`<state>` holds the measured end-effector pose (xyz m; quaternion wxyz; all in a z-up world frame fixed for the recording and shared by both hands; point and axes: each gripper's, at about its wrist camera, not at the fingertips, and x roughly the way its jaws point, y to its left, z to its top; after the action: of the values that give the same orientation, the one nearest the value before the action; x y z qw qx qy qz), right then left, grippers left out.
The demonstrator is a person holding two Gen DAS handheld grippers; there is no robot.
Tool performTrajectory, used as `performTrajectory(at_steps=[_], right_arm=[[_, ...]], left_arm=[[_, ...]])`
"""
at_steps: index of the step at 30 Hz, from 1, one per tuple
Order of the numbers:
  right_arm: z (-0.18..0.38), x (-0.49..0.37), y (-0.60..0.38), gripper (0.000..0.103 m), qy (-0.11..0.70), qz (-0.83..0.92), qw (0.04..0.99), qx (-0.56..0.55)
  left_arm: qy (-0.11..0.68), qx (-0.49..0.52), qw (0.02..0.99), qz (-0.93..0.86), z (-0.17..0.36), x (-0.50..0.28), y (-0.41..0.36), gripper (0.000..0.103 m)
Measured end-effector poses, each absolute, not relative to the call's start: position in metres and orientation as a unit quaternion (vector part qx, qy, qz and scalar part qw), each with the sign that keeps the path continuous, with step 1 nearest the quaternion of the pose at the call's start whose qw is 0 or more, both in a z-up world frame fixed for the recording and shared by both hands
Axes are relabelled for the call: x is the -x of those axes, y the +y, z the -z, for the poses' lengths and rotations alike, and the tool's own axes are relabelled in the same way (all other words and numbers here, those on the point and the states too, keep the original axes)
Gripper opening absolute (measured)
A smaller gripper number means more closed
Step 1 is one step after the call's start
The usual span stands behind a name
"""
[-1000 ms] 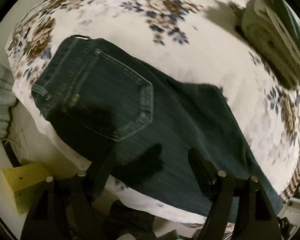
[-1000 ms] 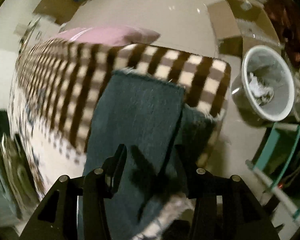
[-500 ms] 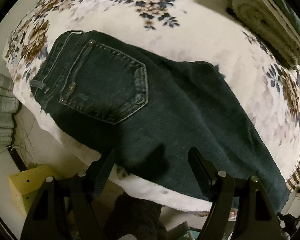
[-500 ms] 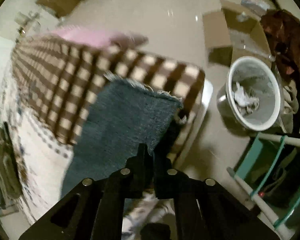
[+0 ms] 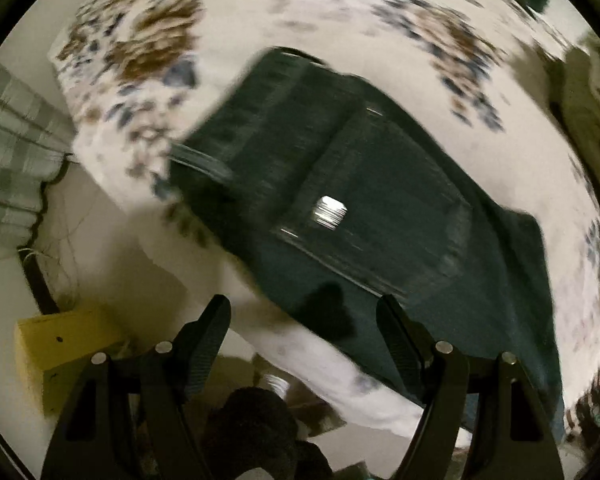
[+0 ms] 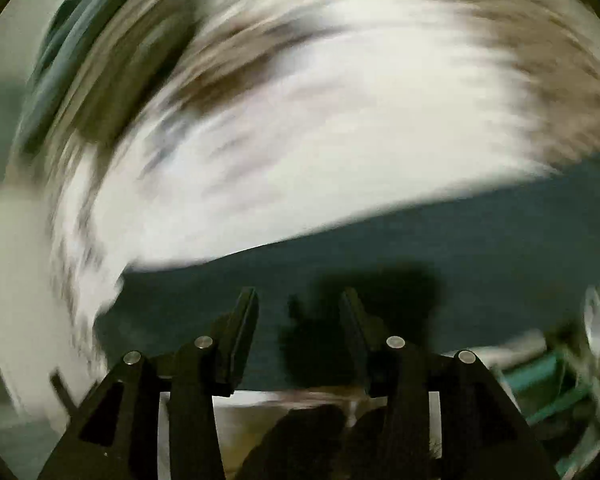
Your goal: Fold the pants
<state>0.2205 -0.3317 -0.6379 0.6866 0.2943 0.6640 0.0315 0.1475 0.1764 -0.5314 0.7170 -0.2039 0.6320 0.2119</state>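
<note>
Dark blue jeans (image 5: 372, 208) lie folded lengthwise on a floral bedsheet (image 5: 340, 36), waistband to the upper left, back pocket facing up. My left gripper (image 5: 304, 312) is open and empty, hovering over the jeans' near edge below the pocket. In the blurred right wrist view a long band of the jeans (image 6: 420, 264) crosses the bed. My right gripper (image 6: 298, 304) is open and empty just above that denim.
The bed's near edge drops to a floor with a yellow box (image 5: 64, 344) and a plaid cloth (image 5: 12, 152) at left. A folded blanket (image 5: 592, 120) lies at the bed's far right. A teal frame (image 6: 540, 376) stands by the bed.
My right gripper, shut half a second ago at the leg hem, has opened and swung fast over the leg. My left gripper has shifted toward the waistband end; both views are blurred.
</note>
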Motion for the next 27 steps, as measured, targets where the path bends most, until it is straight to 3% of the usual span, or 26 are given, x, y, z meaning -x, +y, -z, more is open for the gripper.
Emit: performTrajectory(at_steps=[6,12,15,16,22,27], right_arm=[[0.679,-0.334,-0.163,0.046,0.718,-0.151,0.645,-0.212],[0.73,-0.368,-0.103,0.046,0.779,-0.134,0.566,-0.234],[0.733,-0.372,-0.095,0.012,0.772,-0.113,0.583,-0.228],[0.729,-0.373,-0.096,0.009,0.767,-0.107,0.59,-0.229],[0.712,-0.385,-0.093,0.008,0.754,-0.088,0.615,-0.213],[0.741,-0.392,-0.11,0.008,0.761,-0.068,0.584,-0.273]], left_arm=[[0.623,0.192,0.72,-0.239,0.545,-0.16,0.229,0.074],[0.659,0.189,0.697,-0.209,0.587,-0.172,0.262,0.076],[0.659,0.196,0.7,-0.193,0.59,-0.166,0.262,0.078],[0.659,0.199,0.702,-0.185,0.591,-0.165,0.263,0.08],[0.659,0.213,0.705,-0.154,0.604,-0.157,0.289,0.089],[0.663,0.208,0.705,-0.143,0.608,-0.159,0.309,0.089]])
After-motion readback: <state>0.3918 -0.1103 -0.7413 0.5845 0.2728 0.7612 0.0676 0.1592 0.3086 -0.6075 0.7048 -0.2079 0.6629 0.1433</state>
